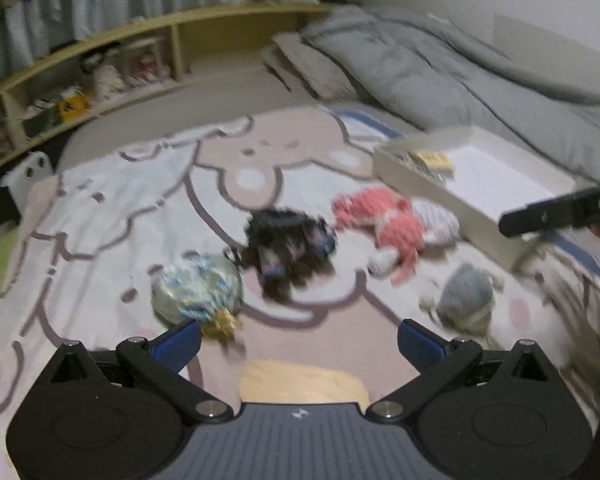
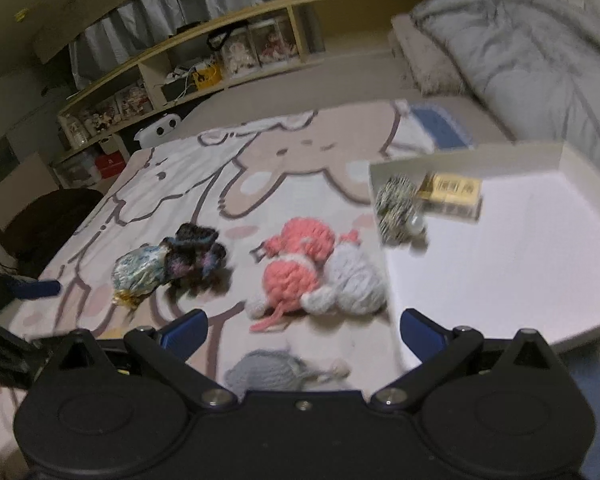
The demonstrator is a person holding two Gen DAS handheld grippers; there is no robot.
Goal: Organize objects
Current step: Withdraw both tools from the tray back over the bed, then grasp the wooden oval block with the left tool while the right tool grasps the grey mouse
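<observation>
left tongs [image 1: 300, 338] wide, empty | right tongs [image 2: 302, 330] wide, empty | grey pouch [image 2: 266, 372] nearest on bed blanket [image 2: 172, 184] | pink toy [image 2: 296, 264], black bundle [image 2: 194, 256] mid-blanket | white tray [image 2: 520, 256] right, yellow box [image 2: 454, 192] inside

A shiny pale blue and silver foil-wrapped bundle with a gold tie [image 2: 140, 270] lies on its side, touching a dark fuzzy black knitted piece flecked with blue and pink [image 2: 196, 256] just to its right. Near these, a coral-pink crocheted soft toy with white feet [image 2: 298, 264] lies flat, pressed against a pale lilac ball of yarn [image 2: 356, 276] beside the wall of the shallow white open box [image 2: 520, 248]. A grey-blue knitted ball with a loose cord [image 2: 272, 370] sits apart, nearest the camera. Inside the box, in its far left corner, rest a black-and-white patterned bundle [image 2: 396, 206] and a small yellow printed carton [image 2: 454, 192], touching each other.
</observation>
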